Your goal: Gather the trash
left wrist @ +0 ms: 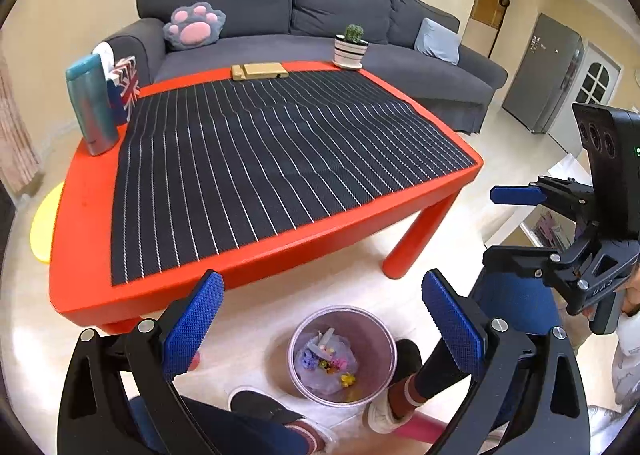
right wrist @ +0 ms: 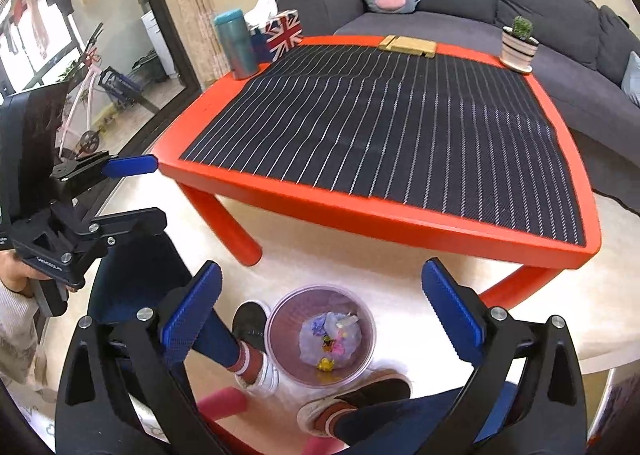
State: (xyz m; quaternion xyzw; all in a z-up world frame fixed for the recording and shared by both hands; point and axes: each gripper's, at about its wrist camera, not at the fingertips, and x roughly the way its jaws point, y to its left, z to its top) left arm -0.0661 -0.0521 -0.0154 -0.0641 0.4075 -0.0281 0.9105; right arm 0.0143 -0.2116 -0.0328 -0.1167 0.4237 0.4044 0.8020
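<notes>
A round translucent pink bin (left wrist: 342, 355) (right wrist: 320, 335) stands on the floor between a person's feet, in front of the red table. Crumpled bluish wrap and small yellow and pink scraps (left wrist: 325, 363) (right wrist: 330, 339) lie inside it. My left gripper (left wrist: 322, 329) hangs above the bin, open, nothing between its blue pads. My right gripper (right wrist: 320, 319) is also open and empty over the bin. Each gripper shows at the edge of the other's view: the right (left wrist: 520, 223), the left (right wrist: 128, 191).
The red table (left wrist: 256, 251) (right wrist: 400, 223) carries a dark striped mat, a teal tumbler (left wrist: 90, 107), a flag-patterned tissue box (right wrist: 282, 33), a wooden block (left wrist: 258, 71) and a potted cactus (left wrist: 351, 46). A grey sofa (left wrist: 320, 15) stands behind. Shoes (right wrist: 256, 359) flank the bin.
</notes>
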